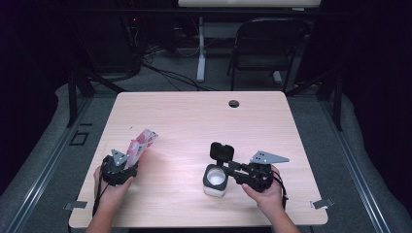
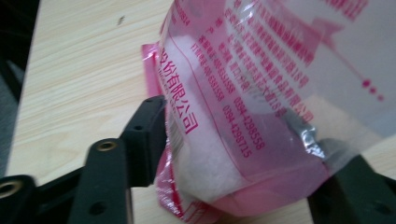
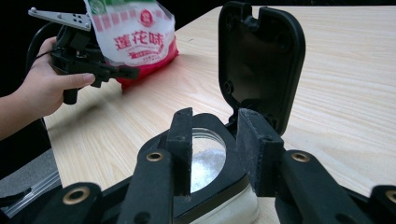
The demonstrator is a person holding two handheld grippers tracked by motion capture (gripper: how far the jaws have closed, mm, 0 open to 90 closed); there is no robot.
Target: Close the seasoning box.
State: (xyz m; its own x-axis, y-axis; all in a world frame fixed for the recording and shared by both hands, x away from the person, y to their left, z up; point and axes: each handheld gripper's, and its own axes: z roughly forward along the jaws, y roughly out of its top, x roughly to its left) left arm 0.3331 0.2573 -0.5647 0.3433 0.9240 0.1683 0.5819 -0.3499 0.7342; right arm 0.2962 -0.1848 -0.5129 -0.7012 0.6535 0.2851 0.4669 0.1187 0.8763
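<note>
Between the jaws of the left claw (image 2: pixel 224 154) sits a clear pink-printed bag (image 2: pixel 243 102) of white grains, clamped near its lower end where the powder has settled. In the high view the bag (image 1: pixel 141 143) leans up and away from that claw (image 1: pixel 127 162), its far end raised off the surface (image 1: pixel 194 121). Held so, it looks ready to be tipped as a pouring spout, though whether its top is cut open I cannot tell.

The right claw (image 3: pixel 215 149) stands closed on the rim of a small tub (image 3: pixel 205 163), beside the hinge of the black flip lid (image 3: pixel 261 60), one jaw inside the mouth and one outside. The lid stands upright, which keeps the mouth clear. A little white powder already lies in the bottom. From above, the tub (image 1: pixel 214 180) rests on the surface at the near edge, just left of the right hand (image 1: pixel 265 187). That grip seems meant to steady the tub against tipping while something is poured in.

The bag and the tub are well apart, with bare wood between them. No pouring can start until one is brought to the other.
</note>
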